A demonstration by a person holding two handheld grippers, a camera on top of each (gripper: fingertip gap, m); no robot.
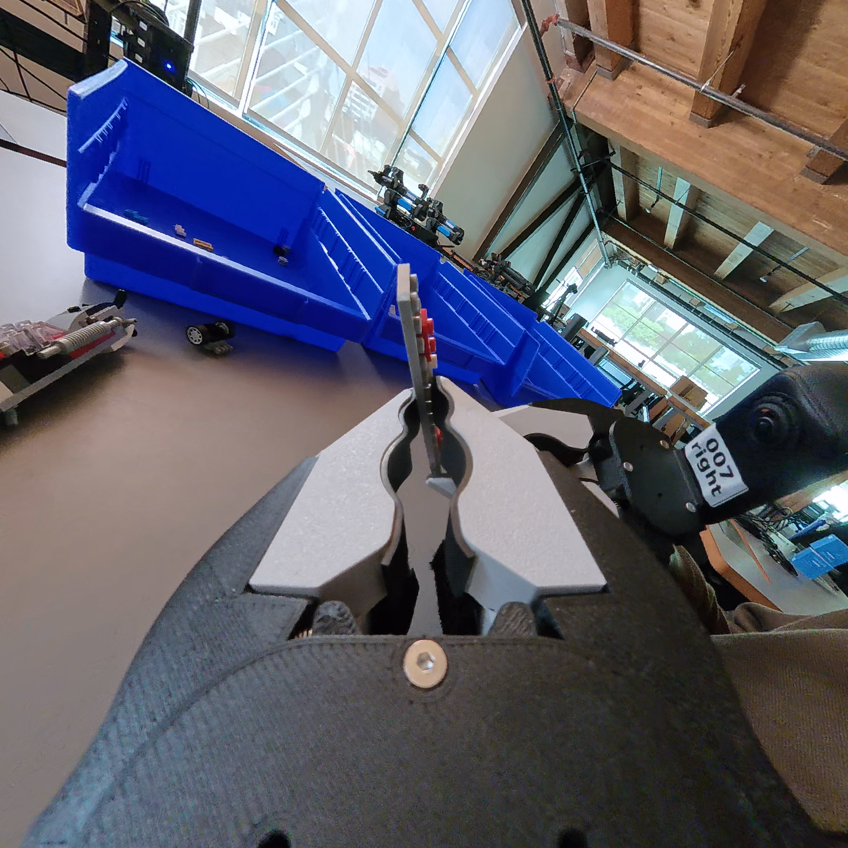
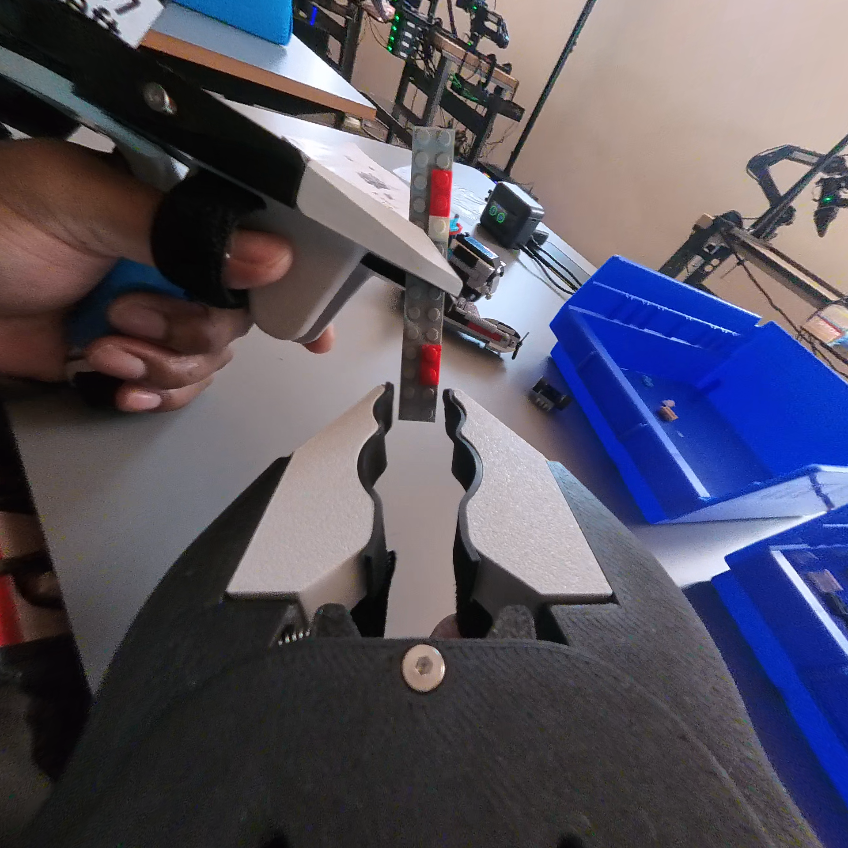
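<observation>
My left gripper is shut on a long grey studded plate and holds it edge-on above the grey table. The plate carries red bricks and a white piece. In the right wrist view the plate hangs upright from the left gripper's finger, with one red brick above the grip and another below. My right gripper is open. The plate's lower end sits between its fingertips, with a gap on both sides.
Blue bins stand in a row along the table, also in the right wrist view. A small wheel assembly and a partly built toy vehicle lie near them. A hand grips the left gripper's handle. A black device stands farther back. My left and right fingertips are right by each other.
</observation>
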